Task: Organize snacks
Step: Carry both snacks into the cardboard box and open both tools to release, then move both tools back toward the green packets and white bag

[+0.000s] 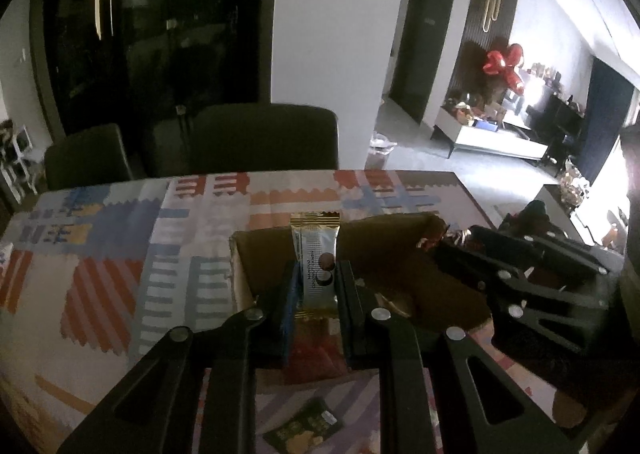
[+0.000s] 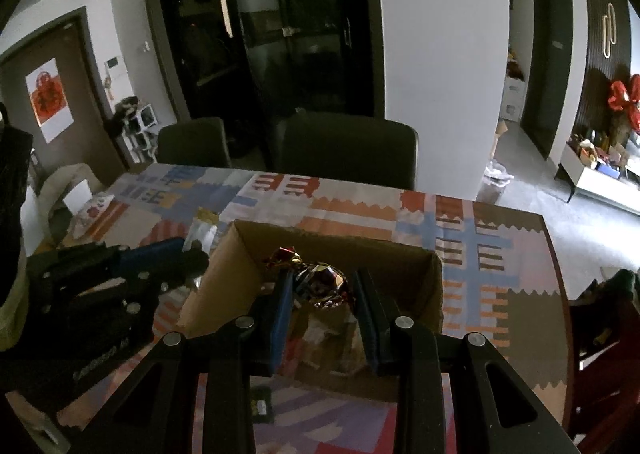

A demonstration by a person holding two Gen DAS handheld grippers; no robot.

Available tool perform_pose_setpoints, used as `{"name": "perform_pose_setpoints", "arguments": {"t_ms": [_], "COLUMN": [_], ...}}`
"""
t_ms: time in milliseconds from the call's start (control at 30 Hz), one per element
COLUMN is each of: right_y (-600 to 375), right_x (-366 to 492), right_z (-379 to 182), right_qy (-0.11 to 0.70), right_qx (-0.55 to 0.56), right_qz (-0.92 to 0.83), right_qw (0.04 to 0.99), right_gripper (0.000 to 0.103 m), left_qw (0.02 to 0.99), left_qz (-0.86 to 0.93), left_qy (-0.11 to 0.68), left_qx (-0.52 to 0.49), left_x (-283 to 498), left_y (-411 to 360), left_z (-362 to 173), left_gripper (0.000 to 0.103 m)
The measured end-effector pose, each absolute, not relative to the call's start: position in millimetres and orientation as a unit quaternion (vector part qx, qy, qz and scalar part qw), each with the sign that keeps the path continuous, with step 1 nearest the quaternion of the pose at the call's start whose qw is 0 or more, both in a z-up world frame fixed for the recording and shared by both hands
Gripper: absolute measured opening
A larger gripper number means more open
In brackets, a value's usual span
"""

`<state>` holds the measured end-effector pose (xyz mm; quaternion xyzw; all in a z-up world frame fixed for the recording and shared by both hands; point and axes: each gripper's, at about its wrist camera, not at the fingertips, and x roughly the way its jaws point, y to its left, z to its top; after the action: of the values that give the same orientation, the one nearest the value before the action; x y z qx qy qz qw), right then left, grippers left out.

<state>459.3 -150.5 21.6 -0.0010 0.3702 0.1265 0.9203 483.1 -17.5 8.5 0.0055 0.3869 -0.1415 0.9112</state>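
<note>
Left wrist view: the left gripper (image 1: 316,286) clamps a silver and gold wrapped snack bar (image 1: 316,262) between its two fingers, the bar standing upright with its crimped gold end rising beyond the fingertips. Directly ahead of and below the fingers lies an open cardboard box (image 1: 240,278), its near left corner just left of the left finger. The bar is held over the box's near edge. To the right, the right gripper (image 1: 448,240) reaches in over the box from the side, a shiny red and gold wrapped candy (image 1: 434,240) at its tips. Under the gripper's body, close to the camera, a small dark snack packet (image 1: 306,424) lies flat on the patchwork tablecloth (image 1: 100,246). Beyond the table's far edge stand two dark chairs (image 1: 264,137).

Right wrist view: the right gripper (image 2: 324,286) holds the foil wrapped candy (image 2: 320,280) between its fingers, the jaws narrowed onto the crinkled wrapper, with one twisted end sticking out to the upper left. The candy hangs above the inside of the cardboard box (image 2: 434,286), whose far wall stands just past the fingertips. Pale wrappers show dimly on the box floor beneath the fingers; I cannot tell what they are. To the left, the left gripper (image 2: 192,250) points toward the box's left wall, with the silver bar (image 2: 204,232) showing at its tips. The dark packet (image 2: 260,406) lies on the tablecloth (image 2: 480,254) under the gripper's left side.
</note>
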Motion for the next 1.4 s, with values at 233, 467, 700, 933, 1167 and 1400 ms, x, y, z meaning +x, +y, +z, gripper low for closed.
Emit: {"name": "perform_pose_setpoints", "arguments": {"t_ms": [233, 467, 700, 933, 1167, 1400], "right_y": [-154, -165, -170, -176, -186, -195], "right_x": [457, 435, 406, 378, 359, 346], "right_z": [16, 17, 18, 8, -3, -23], "right_qy": [0.373, 0.382, 0.381, 0.396, 0.404, 0.417], "right_qx": [-0.017, 0.008, 0.024, 0.038, 0.045, 0.053], "right_qz": [0.090, 0.083, 0.088, 0.084, 0.068, 0.047], "right_qw": [0.923, 0.920, 0.920, 0.914, 0.911, 0.906], "right_gripper": [0.060, 0.060, 0.060, 0.062, 0.063, 0.063], "left_qw": [0.913, 0.919, 0.921, 0.918, 0.909, 0.897], "left_qz": [-0.120, -0.125, -0.133, -0.136, -0.140, -0.149], "left_qy": [0.389, 0.374, 0.365, 0.370, 0.387, 0.411], "left_qx": [0.016, 0.023, 0.028, 0.041, 0.055, 0.065], "left_x": [479, 452, 423, 399, 382, 370], "left_y": [-12, -14, -19, -23, -30, -36], "left_z": [9, 19, 24, 18, 6, -19], "left_gripper": [0.049, 0.054, 0.055, 0.056, 0.056, 0.057]}}
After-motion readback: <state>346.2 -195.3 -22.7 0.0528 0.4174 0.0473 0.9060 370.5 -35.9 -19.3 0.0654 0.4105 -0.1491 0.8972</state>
